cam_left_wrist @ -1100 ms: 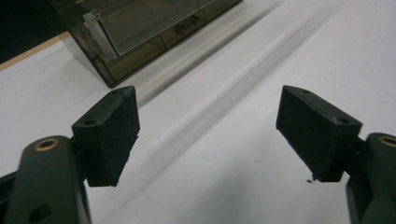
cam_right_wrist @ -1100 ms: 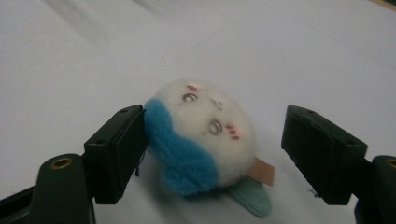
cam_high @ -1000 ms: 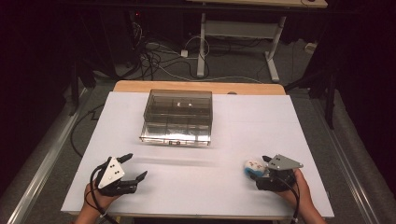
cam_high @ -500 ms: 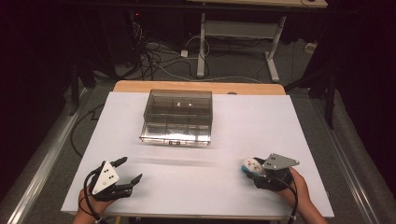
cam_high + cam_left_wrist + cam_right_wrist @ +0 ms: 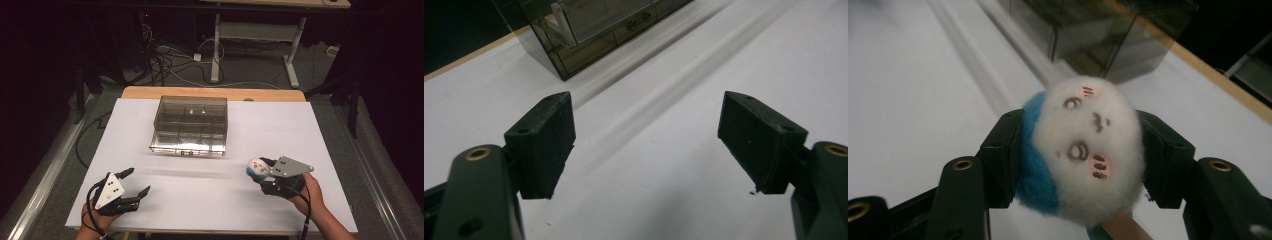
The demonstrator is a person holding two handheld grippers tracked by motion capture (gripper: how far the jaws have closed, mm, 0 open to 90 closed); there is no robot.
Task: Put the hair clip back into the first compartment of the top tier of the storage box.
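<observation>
Plush toy clamped in your right gripper

Plush toy (image 5: 1083,150), white-faced with a blue back, sits squeezed between your right gripper's (image 5: 265,172) fingers (image 5: 1000,155), near the counter's (image 5: 280,125) front right. Your left gripper (image 5: 136,182) rests at the front left, its fingers (image 5: 544,145) spread wide with nothing between them. Farther back at the middle stands a smoky clear drawer box (image 5: 190,125).

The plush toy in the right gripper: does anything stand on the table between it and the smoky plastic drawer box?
Nothing visible does. The plush toy is held in the right gripper, and only bare white table lies between it and the drawer box. The left gripper is open, off to the other side.
</observation>
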